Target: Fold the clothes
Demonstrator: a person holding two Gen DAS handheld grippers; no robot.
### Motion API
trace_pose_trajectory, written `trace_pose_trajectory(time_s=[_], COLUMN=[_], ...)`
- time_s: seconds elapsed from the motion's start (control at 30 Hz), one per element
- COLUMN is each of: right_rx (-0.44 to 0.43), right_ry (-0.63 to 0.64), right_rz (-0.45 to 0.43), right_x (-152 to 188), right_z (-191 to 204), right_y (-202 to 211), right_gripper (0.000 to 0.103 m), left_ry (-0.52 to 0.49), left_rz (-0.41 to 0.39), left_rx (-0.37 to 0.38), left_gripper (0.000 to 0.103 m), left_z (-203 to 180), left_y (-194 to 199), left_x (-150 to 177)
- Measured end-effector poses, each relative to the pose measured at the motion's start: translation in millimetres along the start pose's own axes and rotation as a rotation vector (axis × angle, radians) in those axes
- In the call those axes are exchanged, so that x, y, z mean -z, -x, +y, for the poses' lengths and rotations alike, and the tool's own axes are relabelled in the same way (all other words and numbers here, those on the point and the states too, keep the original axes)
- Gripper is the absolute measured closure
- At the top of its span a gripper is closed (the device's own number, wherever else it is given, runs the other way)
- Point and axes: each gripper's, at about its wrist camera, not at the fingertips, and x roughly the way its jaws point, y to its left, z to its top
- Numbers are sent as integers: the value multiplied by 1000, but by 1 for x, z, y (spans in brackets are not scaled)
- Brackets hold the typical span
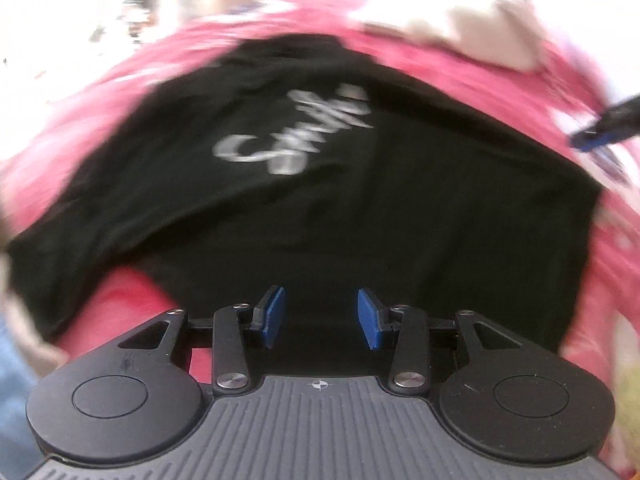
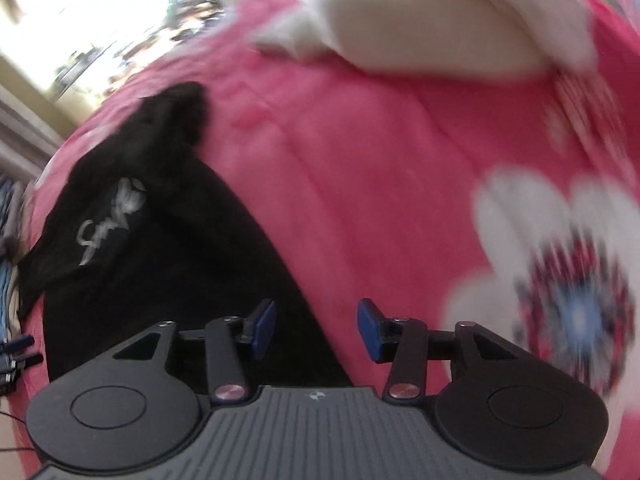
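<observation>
A black T-shirt point(image 1: 320, 200) with a silver script print point(image 1: 292, 136) lies spread on a pink floral bedcover point(image 1: 460, 76). My left gripper point(image 1: 321, 317) hovers over the shirt's near edge, blue pads apart with nothing between them. My right gripper point(image 2: 316, 330) is open too. It hangs over the shirt's right edge point(image 2: 180, 260), where the black cloth meets the pink cover point(image 2: 380, 180); the print point(image 2: 108, 220) shows at far left. A dark, blue-tipped finger point(image 1: 600, 132) pokes in at the right of the left wrist view. Both views are blurred.
A white garment point(image 1: 460, 16) lies crumpled on the cover beyond the shirt, also in the right wrist view point(image 2: 420, 20). A large white flower pattern point(image 2: 560, 280) marks the cover at right. Blue and pale cloth point(image 1: 16, 380) sits at the left edge. A bright window point(image 2: 80, 20) is behind.
</observation>
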Motion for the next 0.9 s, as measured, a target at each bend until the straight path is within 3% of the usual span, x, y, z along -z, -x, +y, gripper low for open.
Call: trace_pose_trajectory(time_s=[0.17,0.2,0.23,0.3,0.43,0.57,0.63,0.73,0.8,0.9], right_rx=[-29,-38,-47,-39,-30,-78,-86,-196,-289,-300], right_ry=[-82,-68,-53,16,104,55,83,240,414,751], right_rz=[37,34,31,9,-20,10,-22,-128,-161,-102], right_x=[34,38,41,44,44,39,40,45,54,82], right_z=[-30,-30,-29,-22,-14,-23,-19,15,52,111], right_y=[-7,-5,-4,5,15,4,5,29,43,33], right_gripper=[56,64,81,92,92,87,98,98,98,95], left_ry=[-187,-242,-285,-349,-356,-322,-306,-303,-322,-344], left_rz=[85,103,118,148,163,142,142,140,123,101], left_rx=[153,178,187,211,258,288,294,304,306,301], left_gripper=[63,63,63,63,63,62,62,62,62,62], left_z=[-52,-64,-73,-88,-97,-105,-105,-103,-102,-105], left_y=[-17,-20,-22,-26,-35,-44,-48,-47,-43,-40], left_x=[0,3,5,9,-1,-8,-2,14,23,33])
